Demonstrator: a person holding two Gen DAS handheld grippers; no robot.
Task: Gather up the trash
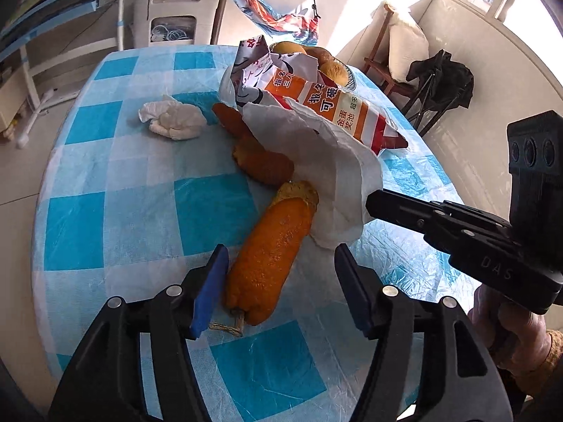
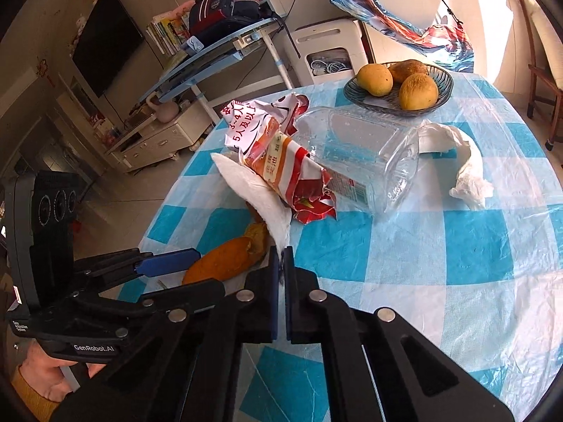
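Sunlit and cluttered, the room holds a round table [image 2: 457, 263] under a blue-and-white checked cloth, and the trash lies in one heap toward its near edge. A white paper napkin [image 1: 334, 176] is pinched at its lower corner by the closed right gripper [image 2: 280, 260], probably to drag it out from under the crumpled orange-and-red snack wrapper [image 2: 281, 172]. It looks thin, soft and creased. Just beside it, a long piece of orange peel [image 1: 271, 249] lies between the open jaws of the left gripper [image 1: 278, 288], not pressed. Behind them rest a clear plastic bottle [image 2: 362, 154] on its side, another crumpled tissue [image 2: 464, 168], and a bowl [image 2: 444, 86] of fruit at the far edge.
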